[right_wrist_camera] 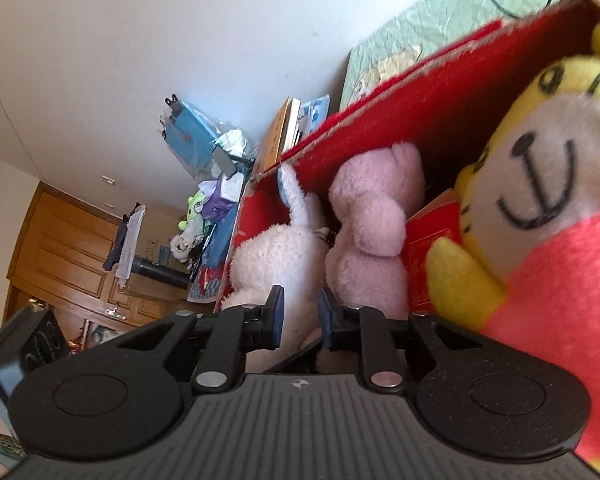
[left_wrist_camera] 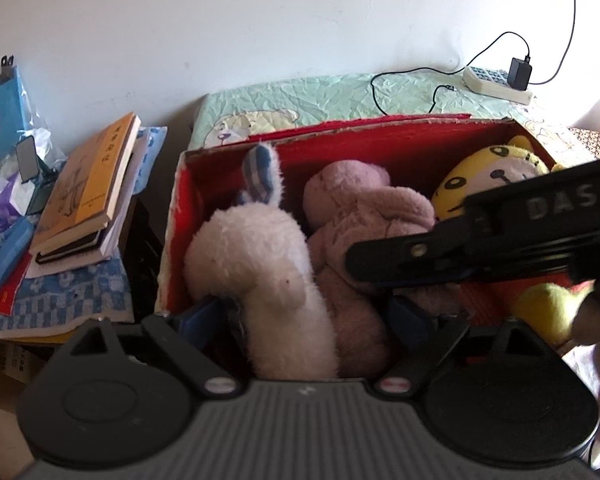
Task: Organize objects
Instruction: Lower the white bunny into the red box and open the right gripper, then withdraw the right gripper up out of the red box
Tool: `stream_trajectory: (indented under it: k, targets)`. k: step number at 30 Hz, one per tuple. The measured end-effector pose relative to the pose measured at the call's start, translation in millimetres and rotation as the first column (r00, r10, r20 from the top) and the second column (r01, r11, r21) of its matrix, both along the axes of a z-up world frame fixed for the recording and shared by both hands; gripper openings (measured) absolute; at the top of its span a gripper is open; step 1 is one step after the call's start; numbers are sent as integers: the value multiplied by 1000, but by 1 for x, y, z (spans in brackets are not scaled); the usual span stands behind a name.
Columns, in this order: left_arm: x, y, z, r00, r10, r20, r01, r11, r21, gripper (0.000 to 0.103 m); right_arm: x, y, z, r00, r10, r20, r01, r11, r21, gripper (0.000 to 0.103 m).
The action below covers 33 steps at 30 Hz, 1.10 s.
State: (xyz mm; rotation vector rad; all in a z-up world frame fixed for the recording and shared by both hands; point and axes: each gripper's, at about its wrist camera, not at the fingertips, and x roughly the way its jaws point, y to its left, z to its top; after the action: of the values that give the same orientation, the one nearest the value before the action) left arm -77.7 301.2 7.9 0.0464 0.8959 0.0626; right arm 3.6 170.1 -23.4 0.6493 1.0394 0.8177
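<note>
Three plush toys sit in the red box under both my grippers.

My left gripper (left_wrist_camera: 312,312) is spread wide around the white plush (left_wrist_camera: 256,276), its pads beside it, with the pink plush (left_wrist_camera: 360,224) touching it to the right. My right gripper (right_wrist_camera: 300,316) stands slightly apart, holding nothing, low over the same toys. The yellow tiger plush (right_wrist_camera: 540,184) fills the right end of the red box (left_wrist_camera: 380,144); stacked books (left_wrist_camera: 92,184) lie left of it.
</note>
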Motion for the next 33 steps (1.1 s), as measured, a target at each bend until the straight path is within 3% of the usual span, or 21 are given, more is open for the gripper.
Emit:
stream_trajectory:
  k: [16, 33]
  targets:
    - [8, -4, -5, 998, 18, -53, -17, 1000, 22, 98, -5, -14, 3, 999, -46, 18, 46, 999, -11, 19]
    - [7, -8, -7, 996, 33, -89, -30, 999, 29, 97, -11, -16, 5, 995, -65, 81, 68, 997, -38, 22]
